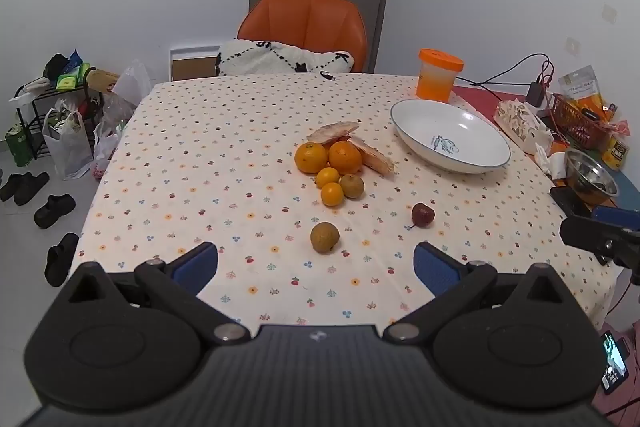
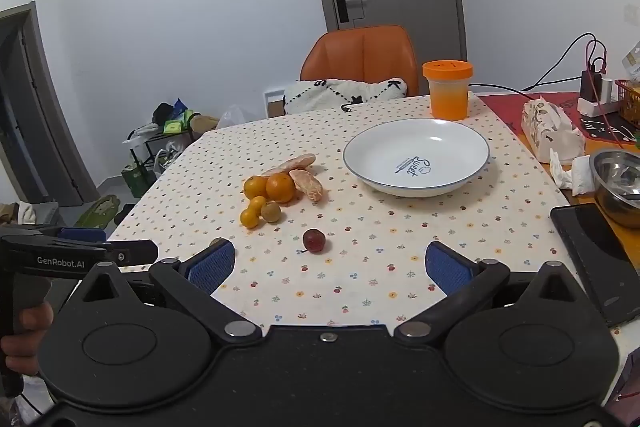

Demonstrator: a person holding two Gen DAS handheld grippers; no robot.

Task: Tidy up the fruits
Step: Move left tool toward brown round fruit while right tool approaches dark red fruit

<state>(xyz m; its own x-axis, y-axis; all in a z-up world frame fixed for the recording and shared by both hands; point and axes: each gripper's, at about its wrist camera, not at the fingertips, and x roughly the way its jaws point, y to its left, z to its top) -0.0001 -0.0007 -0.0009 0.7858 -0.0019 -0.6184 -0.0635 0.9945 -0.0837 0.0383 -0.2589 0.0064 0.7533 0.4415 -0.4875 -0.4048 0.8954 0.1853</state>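
A heap of oranges (image 1: 328,159) (image 2: 272,187), small tangerines, a brownish round fruit (image 1: 352,185) and peeled pomelo pieces (image 1: 374,157) lies mid-table. Nearer me sit a second brownish fruit (image 1: 325,236) and a dark red fruit (image 1: 423,214) (image 2: 314,240). An empty white plate (image 1: 450,135) (image 2: 416,157) stands to the right of the heap. My left gripper (image 1: 316,267) is open, hovering just short of the brownish fruit. My right gripper (image 2: 330,265) is open, just short of the red fruit. Nothing sits between either pair of fingers.
An orange-lidded jar (image 1: 438,79) (image 2: 448,89) stands behind the plate. A tissue pack (image 2: 550,131), steel bowl (image 2: 620,187), black phone (image 2: 592,255), red basket (image 1: 576,121) and cables crowd the right side. An orange chair (image 1: 304,27) is at the far edge.
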